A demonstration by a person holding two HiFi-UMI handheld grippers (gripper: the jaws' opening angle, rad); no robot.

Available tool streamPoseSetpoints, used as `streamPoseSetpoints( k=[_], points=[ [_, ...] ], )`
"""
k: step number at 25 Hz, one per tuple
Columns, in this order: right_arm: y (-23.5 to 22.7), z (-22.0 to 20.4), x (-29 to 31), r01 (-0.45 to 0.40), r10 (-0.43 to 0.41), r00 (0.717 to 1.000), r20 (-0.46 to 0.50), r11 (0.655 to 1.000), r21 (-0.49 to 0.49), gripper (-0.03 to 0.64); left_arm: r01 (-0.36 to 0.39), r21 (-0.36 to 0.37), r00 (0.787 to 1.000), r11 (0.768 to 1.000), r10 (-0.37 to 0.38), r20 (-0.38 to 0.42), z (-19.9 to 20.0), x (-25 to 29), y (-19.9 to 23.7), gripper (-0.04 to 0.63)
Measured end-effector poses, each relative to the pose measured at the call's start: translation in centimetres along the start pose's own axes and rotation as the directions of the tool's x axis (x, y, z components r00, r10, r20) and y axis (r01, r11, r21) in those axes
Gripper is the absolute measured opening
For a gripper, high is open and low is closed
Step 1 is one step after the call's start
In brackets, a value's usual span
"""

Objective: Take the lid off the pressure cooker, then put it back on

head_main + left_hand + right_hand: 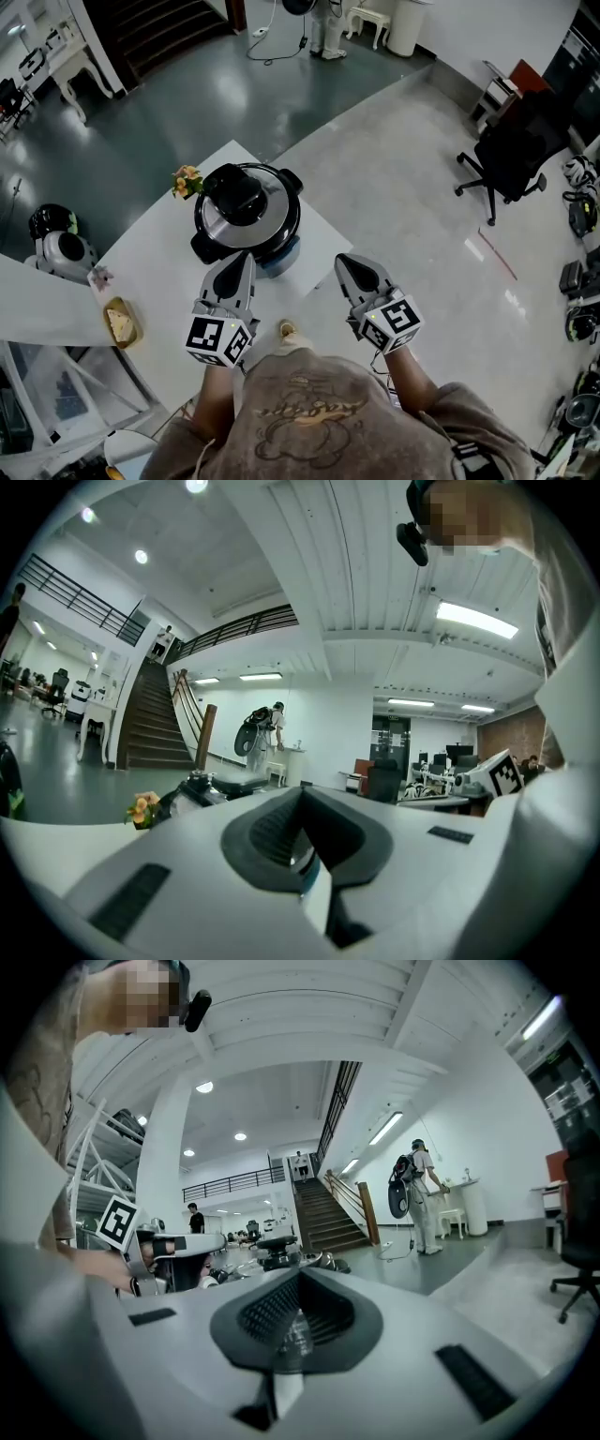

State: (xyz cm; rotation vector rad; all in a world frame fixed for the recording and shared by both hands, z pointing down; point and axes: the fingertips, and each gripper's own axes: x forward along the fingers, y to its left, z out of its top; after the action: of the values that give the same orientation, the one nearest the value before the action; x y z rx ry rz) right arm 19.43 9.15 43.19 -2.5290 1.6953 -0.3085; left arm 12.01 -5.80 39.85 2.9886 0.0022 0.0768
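We can read no words, brand names or numbers in any view. The only printed marks are black-and-white square patterns on the cube [217, 339] of the left gripper [246, 262] and the cube [392, 322] of the right gripper [344, 261]. The print on the person's shirt [309, 412] is too unclear to read.

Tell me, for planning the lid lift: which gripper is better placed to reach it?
Probably left: the left gripper sits just before the lid; the right gripper hangs off beside it.
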Motion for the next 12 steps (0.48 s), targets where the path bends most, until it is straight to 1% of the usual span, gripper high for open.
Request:
streamPoseSetpoints(
  k=[4,7,12],
  points=[
    [0.0,1.1,2.7,-0.011,0.011,1.000,0.019,1.000,-0.001,-0.003,0.002,-0.003,1.000,1.000,-0.002,-0.003,0.6,0.9,2.0,0.003],
    [-0.2,1.7,4.4,-0.024,0.024,1.000,0.017,1.000,-0.009,-0.003,-0.003,-0.020,1.000,1.000,0.003,0.000,0.9,1.5,3.0,0.003],
    [-0.6,2.6,6.5,-0.069,0.069,0.998,0.007,0.998,-0.011,-0.003,-0.031,-0.004,1.000,1.000,0.031,-0.001,1.5,2.6,3.7,0.003]
  ],
)
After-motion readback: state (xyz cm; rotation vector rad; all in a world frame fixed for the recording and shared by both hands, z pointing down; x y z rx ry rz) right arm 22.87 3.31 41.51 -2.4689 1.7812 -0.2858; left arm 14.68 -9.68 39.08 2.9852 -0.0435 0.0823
